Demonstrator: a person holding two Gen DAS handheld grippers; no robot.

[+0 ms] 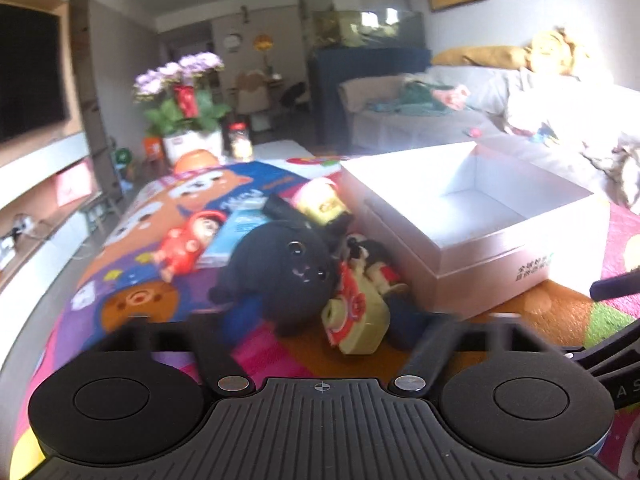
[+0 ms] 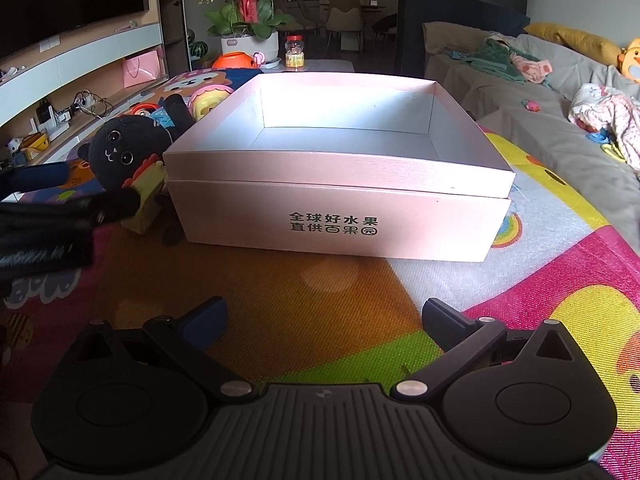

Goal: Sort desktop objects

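A heap of toys lies left of an open pink box (image 1: 492, 256) that has nothing in it. A black plush cat (image 1: 292, 264) lies at the heap's front, with a yellow-and-red toy (image 1: 356, 320) beside it, a red figure (image 1: 184, 244), a yellow-pink toy (image 1: 320, 200) and a blue packet (image 1: 236, 232) behind. My left gripper (image 1: 324, 320) is open, its blue pads astride the plush and the yellow-and-red toy. In the right wrist view the box (image 2: 340, 216) stands straight ahead and the plush (image 2: 120, 152) at its left. My right gripper (image 2: 324, 316) is open and empty above the mat, short of the box.
A colourful play mat (image 2: 560, 300) covers the table. The left gripper (image 2: 44, 216) shows at the left edge of the right wrist view. A flower pot (image 2: 248, 40), a jar (image 2: 295, 51) and an orange toy (image 2: 234, 60) stand at the far end. A sofa (image 2: 540, 112) runs along the right.
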